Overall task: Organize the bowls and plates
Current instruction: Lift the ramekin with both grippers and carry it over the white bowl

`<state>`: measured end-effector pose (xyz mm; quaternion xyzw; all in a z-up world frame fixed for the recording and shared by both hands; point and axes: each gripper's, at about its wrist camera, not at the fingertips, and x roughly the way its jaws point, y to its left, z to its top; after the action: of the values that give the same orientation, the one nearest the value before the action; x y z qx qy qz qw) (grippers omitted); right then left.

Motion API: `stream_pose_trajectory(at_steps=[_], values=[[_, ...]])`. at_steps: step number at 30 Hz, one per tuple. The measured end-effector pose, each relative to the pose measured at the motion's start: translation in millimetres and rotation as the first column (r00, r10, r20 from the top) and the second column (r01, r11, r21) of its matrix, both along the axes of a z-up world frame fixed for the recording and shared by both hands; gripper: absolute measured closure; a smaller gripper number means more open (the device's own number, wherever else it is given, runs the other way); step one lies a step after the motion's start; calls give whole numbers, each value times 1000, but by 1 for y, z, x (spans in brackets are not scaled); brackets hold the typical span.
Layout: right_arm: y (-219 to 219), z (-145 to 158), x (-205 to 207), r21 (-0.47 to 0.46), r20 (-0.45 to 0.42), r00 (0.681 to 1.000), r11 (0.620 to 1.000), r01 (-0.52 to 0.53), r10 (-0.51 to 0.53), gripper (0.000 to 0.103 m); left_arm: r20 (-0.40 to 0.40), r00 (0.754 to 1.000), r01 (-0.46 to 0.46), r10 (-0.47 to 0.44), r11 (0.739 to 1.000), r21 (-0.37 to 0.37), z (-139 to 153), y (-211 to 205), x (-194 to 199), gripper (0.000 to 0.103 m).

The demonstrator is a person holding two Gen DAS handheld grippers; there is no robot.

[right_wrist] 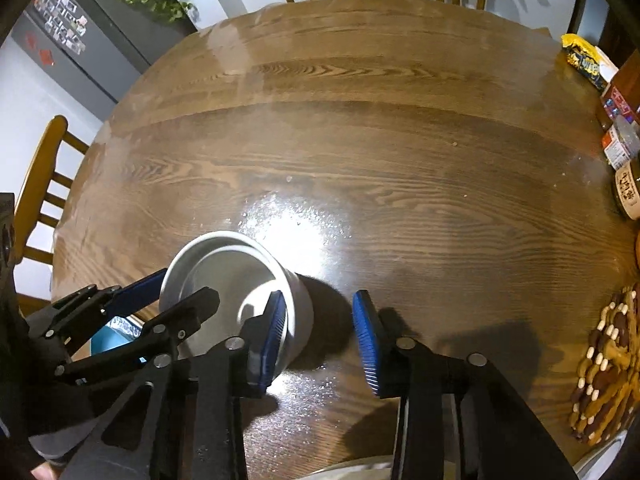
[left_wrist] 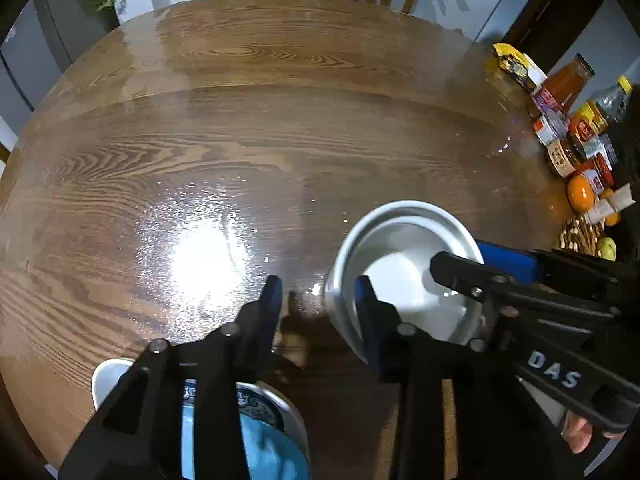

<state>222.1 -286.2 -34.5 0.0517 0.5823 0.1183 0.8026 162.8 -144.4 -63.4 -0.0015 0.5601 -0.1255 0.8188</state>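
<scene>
Round wood table [left_wrist: 280, 120], glossy, with lamp glare near the middle; chairs at the far edge.

- Bowl [left_wrist: 400, 276]: white, tall-sided, on the near part of the table. From its shadow I judge it is standing on the wood, not lifted.
- Left gripper [left_wrist: 318, 282]: jaws wide apart, straddling the bowl's left wall with one finger inside and one outside. Nothing is clamped.
- Right gripper [right_wrist: 320, 296]: likewise spread, straddling the opposite wall with the left finger inside the rim and the right finger clear of the wall. It holds nothing.
- Blue plate [left_wrist: 260, 420]: patterned rim, under my left gripper at the near edge, with a white dish [left_wrist: 108, 372] beside it.
- Jars [left_wrist: 572, 128] and oranges [left_wrist: 580, 194]: crowded along the right edge, well apart from the bowl.

Risks, as I judge them:
- With two grippers on one bowl, closing unevenly could tip or twist it.
- The glazed wall may slip between the pads if pinched near the rim only.
- The slick tabletop lets the bowl skate if a finger nudges it before the grip closes.
- A low left-hand move could knock the blue plate.
</scene>
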Motion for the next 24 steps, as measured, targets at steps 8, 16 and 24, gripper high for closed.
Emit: stream_pose_trajectory(at_steps=[8, 16, 24], values=[[13, 1, 1, 4, 0, 1000, 1000, -22, 22, 92, -7, 999, 39, -39, 999, -15, -2, -9, 3, 89], [12, 1, -2, 12, 15, 1000, 1000, -20, 20, 93, 14, 999, 38, -37, 999, -9, -1, -7, 0, 92], [5, 19, -11, 14, 71, 997, 1000, -17, 16, 93, 80, 995, 51, -51, 999, 0, 20, -10, -9, 92]])
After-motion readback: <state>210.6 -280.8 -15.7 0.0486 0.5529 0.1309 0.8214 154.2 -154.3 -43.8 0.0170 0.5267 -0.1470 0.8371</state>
